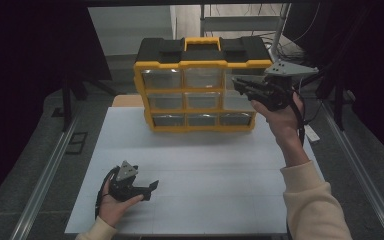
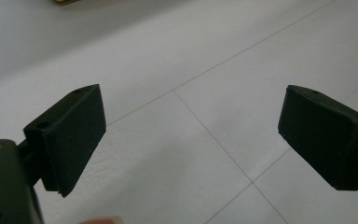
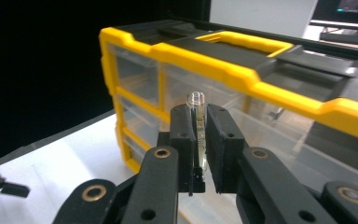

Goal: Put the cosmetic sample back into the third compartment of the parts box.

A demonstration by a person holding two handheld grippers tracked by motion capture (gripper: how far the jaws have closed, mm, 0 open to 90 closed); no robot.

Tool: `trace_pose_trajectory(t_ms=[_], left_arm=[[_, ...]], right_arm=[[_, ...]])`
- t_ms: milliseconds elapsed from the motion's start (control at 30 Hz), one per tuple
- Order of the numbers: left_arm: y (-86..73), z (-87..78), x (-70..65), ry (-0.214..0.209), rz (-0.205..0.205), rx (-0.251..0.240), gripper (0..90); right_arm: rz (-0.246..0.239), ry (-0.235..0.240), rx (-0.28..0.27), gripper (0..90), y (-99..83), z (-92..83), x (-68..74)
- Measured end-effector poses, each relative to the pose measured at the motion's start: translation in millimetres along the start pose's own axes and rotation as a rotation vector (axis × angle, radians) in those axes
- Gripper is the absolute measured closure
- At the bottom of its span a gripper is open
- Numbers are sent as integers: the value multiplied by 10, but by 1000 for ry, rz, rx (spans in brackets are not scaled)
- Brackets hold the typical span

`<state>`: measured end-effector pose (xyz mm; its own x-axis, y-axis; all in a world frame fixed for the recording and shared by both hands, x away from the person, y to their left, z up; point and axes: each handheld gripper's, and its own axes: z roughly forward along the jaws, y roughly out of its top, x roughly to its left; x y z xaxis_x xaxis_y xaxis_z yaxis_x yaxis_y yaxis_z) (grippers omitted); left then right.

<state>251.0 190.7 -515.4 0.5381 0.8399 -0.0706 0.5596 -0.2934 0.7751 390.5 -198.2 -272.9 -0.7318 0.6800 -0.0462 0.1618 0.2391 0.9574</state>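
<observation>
The right gripper (image 1: 240, 86) is held raised on a lifted forearm, its jaws pointed level toward the upper right drawers of the yellow-and-black drawer organizer (image 1: 200, 85) just ahead of it. In the right gripper view a small clear glass vial (image 3: 197, 126) is seen clamped upright between the pads, its open rim standing above the fingertips; from the high view the vial cannot be made out. The left gripper (image 1: 152, 186) is rested low on the white desk (image 1: 220, 165), cradled in an upturned palm, well apart from the organizer. In the left gripper view its jaws are shown spread wide with nothing between them, only bare desk beneath.
</observation>
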Motion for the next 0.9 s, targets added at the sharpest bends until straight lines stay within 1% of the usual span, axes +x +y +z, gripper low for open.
trace_pose_trajectory(t_ms=[33,133,233,267,367,500,633,667,700,733,767,800,867,900], left_arm=[[0,0,0,1,0,0,80],[0,-2,3,1,0,0,80],[1,-1,3,1,1,1,80],[1,-1,3,1,1,1,80],[0,0,4,2,1,1,81],[-1,1,5,4,2,2,81],[-2,1,7,3,2,1,81],[-2,2,9,3,1,2,80],[-2,2,10,3,1,2,80],[-2,2,12,3,1,1,80],[-2,0,15,2,2,2,80],[-3,1,16,1,1,2,80],[-2,5,18,-1,-2,1,80],[-1,7,19,-3,-3,1,80]], right_arm=[[7,-1,-11,816,4,7,-23],[15,-9,-11,816,14,11,-72],[23,-39,-5,816,28,19,-138],[23,-39,-5,816,28,19,-138],[34,-71,-15,816,44,49,-221],[37,-108,1,815,56,95,-298],[37,-124,18,808,56,150,-350],[32,-135,25,790,53,167,-359],[27,-146,26,734,48,178,-366],[26,-151,21,647,44,189,-369],[24,-157,24,538,45,185,-367],[24,-164,21,493,47,170,-358],[35,-139,7,429,49,134,-338],[35,-127,11,404,50,107,-326]])
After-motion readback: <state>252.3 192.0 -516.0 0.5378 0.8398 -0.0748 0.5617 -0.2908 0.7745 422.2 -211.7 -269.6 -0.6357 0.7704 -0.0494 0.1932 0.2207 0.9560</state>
